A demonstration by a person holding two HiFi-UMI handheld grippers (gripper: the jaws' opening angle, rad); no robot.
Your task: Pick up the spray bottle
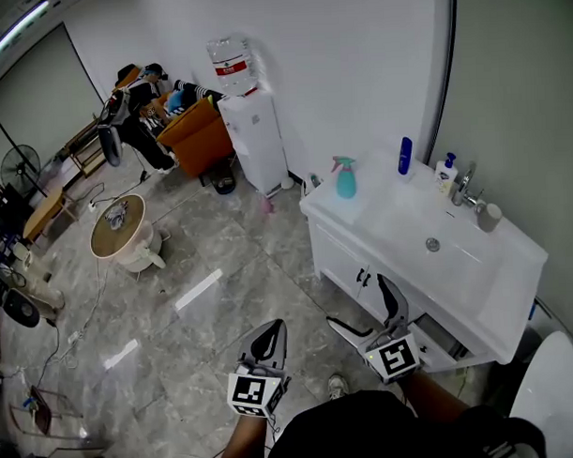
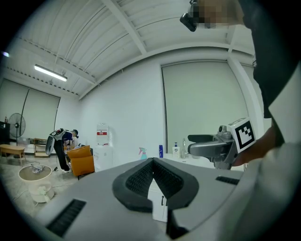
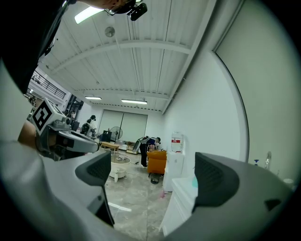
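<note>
- Tongs first: the left tongs (image 2: 152, 161) are closed, their ribbed pads meeting in a point with nothing between them.
- The right tongs (image 3: 153, 173) stand wide apart and empty. Only the floor and the white cabinet front show in the gap.
- Both are held low in front of the person, over the grey marbled floor (image 1: 222, 263), and touch nothing. The right tongs are the nearer to the cabinet doors under the bench.
- The spray bottle (image 1: 346, 178) is teal and stands upright at the far left corner of the bench, close to the wall. It is well apart from both tongs.
- The bench (image 1: 328, 211) is white, with a sink (image 1: 435, 248) sunk into its top.
- Along the wall behind the sink stand a blue bottle (image 1: 405, 156), a pump bottle (image 1: 445, 174) and a tap (image 1: 465, 185).
- Past the bench, a water dispenser (image 1: 255, 140) stands against the same wall, with an orange armchair (image 1: 199, 132) beside it.
- A person (image 2: 60, 143) bends over near the armchair.
- Farther out on the floor are a low round table (image 1: 118, 227) and a fan (image 1: 20, 167).
</note>
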